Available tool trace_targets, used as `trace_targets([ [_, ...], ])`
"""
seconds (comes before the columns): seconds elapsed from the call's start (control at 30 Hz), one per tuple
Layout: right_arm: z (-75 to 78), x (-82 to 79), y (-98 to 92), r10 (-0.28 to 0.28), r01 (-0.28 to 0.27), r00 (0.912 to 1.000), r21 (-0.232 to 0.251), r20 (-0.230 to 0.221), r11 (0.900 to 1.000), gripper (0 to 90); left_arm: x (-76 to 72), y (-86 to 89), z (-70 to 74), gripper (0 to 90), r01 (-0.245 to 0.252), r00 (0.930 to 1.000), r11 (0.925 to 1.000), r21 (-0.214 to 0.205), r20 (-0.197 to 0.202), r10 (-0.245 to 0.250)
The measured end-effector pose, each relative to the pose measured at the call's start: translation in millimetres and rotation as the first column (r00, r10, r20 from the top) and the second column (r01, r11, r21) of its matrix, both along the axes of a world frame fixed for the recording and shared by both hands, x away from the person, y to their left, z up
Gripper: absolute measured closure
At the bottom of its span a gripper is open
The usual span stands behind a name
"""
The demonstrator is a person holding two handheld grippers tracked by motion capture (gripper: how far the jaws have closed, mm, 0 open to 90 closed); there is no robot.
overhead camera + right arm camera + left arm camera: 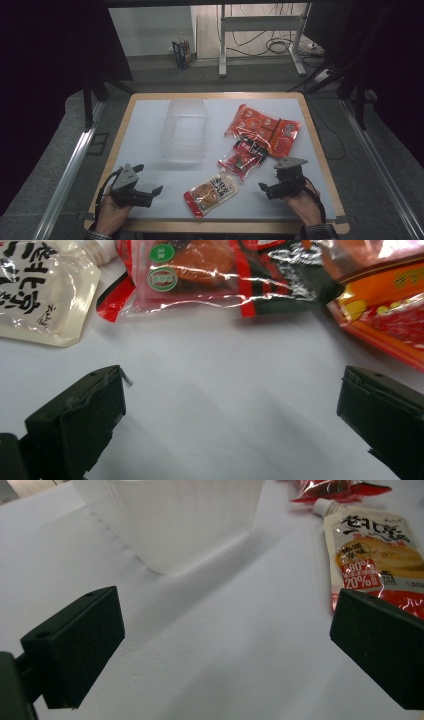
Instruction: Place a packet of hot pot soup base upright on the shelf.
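clearly both grippers, left [148,179] & right [268,180], gape empty; pouch [377,550] reads "80%", "20%".

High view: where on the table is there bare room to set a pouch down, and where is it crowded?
Bare: the left strip between the table edge and the clear bin, the near strip between the left hand-held gripper and the cream pouch. Crowded: the right half, where the orange packet and red packet overlap.
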State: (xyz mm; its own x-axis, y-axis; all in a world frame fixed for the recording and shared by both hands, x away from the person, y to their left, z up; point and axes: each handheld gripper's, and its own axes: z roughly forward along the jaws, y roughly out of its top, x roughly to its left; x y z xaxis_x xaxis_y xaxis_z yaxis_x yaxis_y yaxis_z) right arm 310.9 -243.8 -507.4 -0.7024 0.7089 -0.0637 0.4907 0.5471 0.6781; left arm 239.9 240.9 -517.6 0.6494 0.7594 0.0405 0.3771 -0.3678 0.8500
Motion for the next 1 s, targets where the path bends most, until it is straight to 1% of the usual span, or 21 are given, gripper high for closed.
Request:
trace_targets([
  [0.1, -0.6, 0.4, -0.6, 0.004, -0.004, 1.0000, 0.006, -0.004, 1.0000, 0.0, -0.6, -2.4, -0.8, 0.8, 0.009, 1.0000, 0.9999, 0.010, 0.002, -0.009],
  [0.13, 0.0, 0.0, -0.8, 0.004, -0.004, 1.0000, 0.008, 0.005, 1.0000, 0.0, -0.6, -3.9, -1.2, 0.7, 0.012, 0.9999, 0.9997, 0.022, 0.007, -0.012],
  [0.2, -0.3, 0.1, -0.9, 0.002, -0.002, 1.0000, 0.008, 0.008, 1.0000, 0.0, -0.4, -4.5, -1.7, 0.7, 0.013, 0.9999, 0.9996, 0.025, 0.008, -0.013],
  [0.27, -1.4, 0.8, -0.9, 0.000, 0.000, 1.0000, 0.001, 0.003, 1.0000, 0.3, 0.1, -5.6, -3.2, 0.5, 0.016, 0.9999, 0.9990, 0.041, 0.006, -0.016],
  [0.37, -3.1, 1.6, 0.1, -0.004, 0.004, 0.9999, 0.005, -0.010, 1.0000, 1.0, -0.1, -6.9, -3.7, 0.4, 0.025, 0.9997, 0.9990, 0.038, 0.002, -0.025],
  [0.53, -1.8, 1.2, 1.6, -0.019, 0.019, 0.9998, 0.014, -0.001, 0.9997, 1.9, -0.2, -8.1, -3.9, 0.4, 0.031, 0.9995, 0.9985, 0.045, -0.002, -0.031],
  [0.73, -1.1, 3.5, 3.2, -0.035, 0.035, 0.9994, 0.031, -0.001, 0.9989, 2.1, -0.4, -8.5, -3.6, 0.4, 0.034, 0.9994, 0.9986, 0.040, -0.003, -0.034],
  [0.9, -0.5, 6.2, 6.1, -0.032, 0.032, 0.9995, 0.028, 0.001, 0.9991, 3.5, -0.4, -8.5, -3.5, 0.4, 0.033, 0.9995, 0.9987, 0.039, -0.003, -0.033],
  [0.93, 0.4, 7.9, 8.0, -0.035, 0.035, 0.9994, 0.029, -0.003, 0.9989, 6.0, -0.4, -8.6, -3.5, 0.4, 0.033, 0.9994, 0.9987, 0.040, -0.003, -0.033],
  [0.97, 0.4, 7.9, 8.0, -0.035, 0.035, 0.9994, 0.029, -0.003, 0.9989, 6.0, -0.4, -8.6, -3.5, 0.4, 0.033, 0.9995, 0.9986, 0.041, -0.003, -0.033],
  [1.0, 2.7, 9.7, 9.3, -0.037, 0.037, 0.9993, 0.038, 0.001, 0.9986, 9.0, -0.4, -8.8, -3.5, 0.4, 0.033, 0.9994, 0.9985, 0.043, -0.004, -0.033],
])
